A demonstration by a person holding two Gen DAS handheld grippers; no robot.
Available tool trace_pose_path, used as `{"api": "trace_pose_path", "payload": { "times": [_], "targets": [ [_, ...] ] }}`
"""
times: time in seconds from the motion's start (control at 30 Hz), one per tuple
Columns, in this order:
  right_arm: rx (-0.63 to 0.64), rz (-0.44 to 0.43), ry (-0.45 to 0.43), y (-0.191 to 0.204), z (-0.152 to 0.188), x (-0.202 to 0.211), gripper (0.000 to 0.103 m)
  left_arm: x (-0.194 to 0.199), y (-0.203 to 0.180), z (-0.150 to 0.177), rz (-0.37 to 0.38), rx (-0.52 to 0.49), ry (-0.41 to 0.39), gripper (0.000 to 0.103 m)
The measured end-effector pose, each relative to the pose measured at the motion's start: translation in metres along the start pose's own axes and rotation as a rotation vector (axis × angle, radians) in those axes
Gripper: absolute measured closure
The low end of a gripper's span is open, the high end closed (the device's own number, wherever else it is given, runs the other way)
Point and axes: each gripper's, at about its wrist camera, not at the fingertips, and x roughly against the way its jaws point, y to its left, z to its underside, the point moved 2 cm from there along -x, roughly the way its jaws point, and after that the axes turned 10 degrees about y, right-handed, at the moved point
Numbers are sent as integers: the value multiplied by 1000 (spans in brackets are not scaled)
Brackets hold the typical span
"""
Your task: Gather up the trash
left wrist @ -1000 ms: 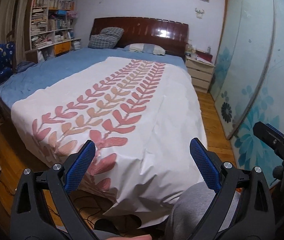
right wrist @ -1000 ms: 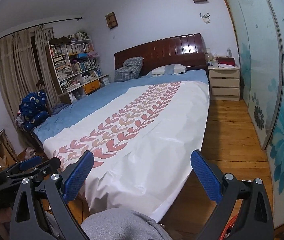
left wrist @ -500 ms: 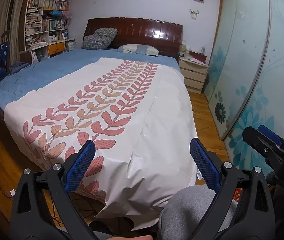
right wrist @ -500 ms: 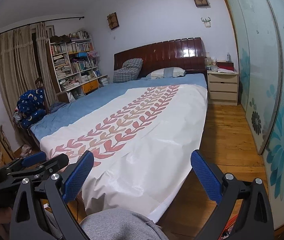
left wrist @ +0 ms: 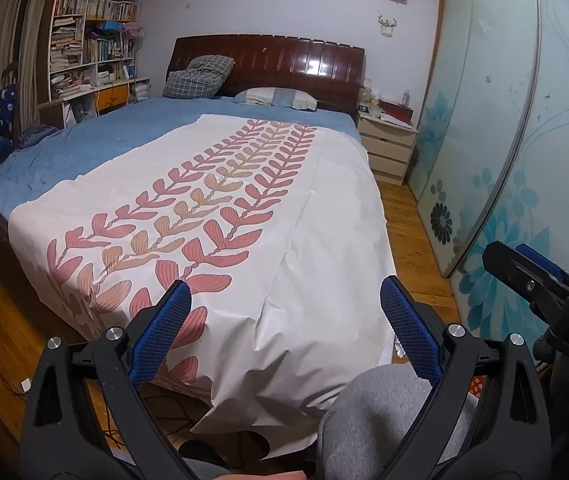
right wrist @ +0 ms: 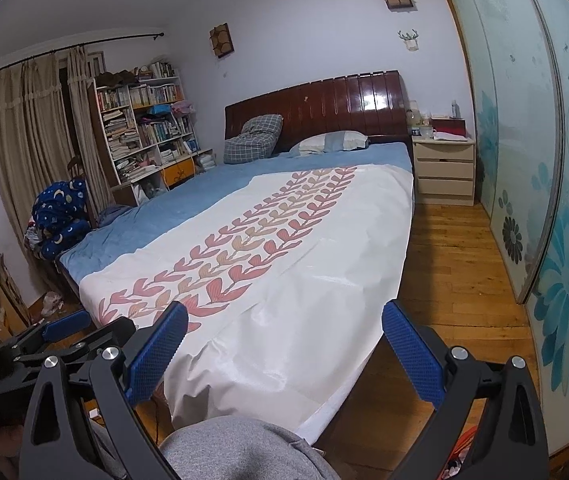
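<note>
Bedroom survey from the foot of the bed (left wrist: 244, 208): left gripper (left wrist: 284, 332) and right gripper (right wrist: 282, 344) both spread, holding nothing, presumably readied while searching; only likely trash is a crumpled scrap (right wrist: 50, 303) on the floor (right wrist: 452, 272) beside the bed's far corner.

Glossy dark wood headboard (left wrist: 268, 60), smooth sheeny white cloth cover (left wrist: 284, 240) — matt blue sheet (right wrist: 204, 196), wooden plank floor (right wrist: 452, 264).

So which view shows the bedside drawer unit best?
The right wrist view: the drawer unit faces the camera, with its whole front, its drawers and the items on top visible. In the left wrist view the drawer unit is smaller and angled, its near corner cut off by the bed.
</note>
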Motion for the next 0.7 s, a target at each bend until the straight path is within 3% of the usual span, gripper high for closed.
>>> {"api": "trace_pose_path", "payload": {
  "times": [0.7],
  "targets": [
    [-22,-8,29,-7,-1,-5,7,0,3,2,1,16,-1,8]
  ]
}}
